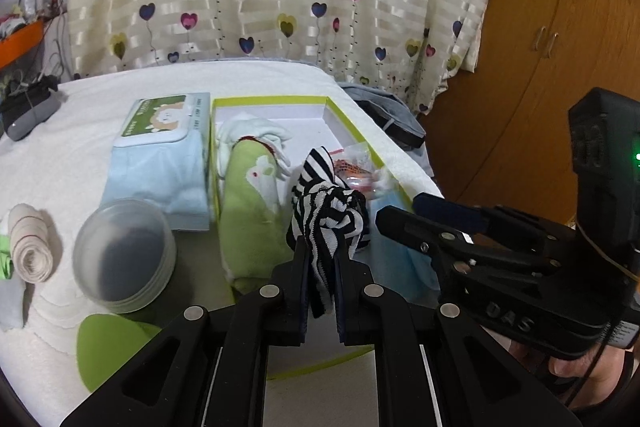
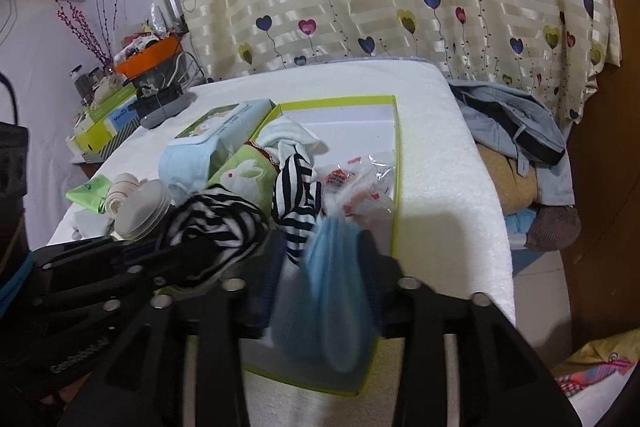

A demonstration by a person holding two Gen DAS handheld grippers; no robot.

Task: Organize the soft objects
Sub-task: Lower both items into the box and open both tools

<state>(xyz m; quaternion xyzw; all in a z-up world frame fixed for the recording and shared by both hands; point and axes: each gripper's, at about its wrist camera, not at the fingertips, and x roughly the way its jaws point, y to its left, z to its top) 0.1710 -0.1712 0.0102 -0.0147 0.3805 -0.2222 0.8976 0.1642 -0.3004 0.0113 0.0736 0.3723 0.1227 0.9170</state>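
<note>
Over the green-rimmed box (image 1: 362, 131) on the bench (image 2: 448, 163), the left gripper (image 1: 322, 259) had its fingers pinched on a striped sock (image 1: 326, 211), while the right gripper (image 2: 320, 267) stood with fingers parted and a blue cloth (image 2: 332, 291) loose between them. To do it well, I judged, the sock should go low into the box's free space before letting go. Only the right view showed the clothes pile (image 2: 516, 131) beside the bench; only the left showed the round tub (image 1: 124, 251) whole.

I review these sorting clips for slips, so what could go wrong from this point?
The black-and-white striped sock pinched in the left gripper hangs bunched above the green-rimmed white box; released there, it could drape over the green rabbit sock. The blue mesh cloth between the right gripper's open jaws may snag on withdrawal.
</note>
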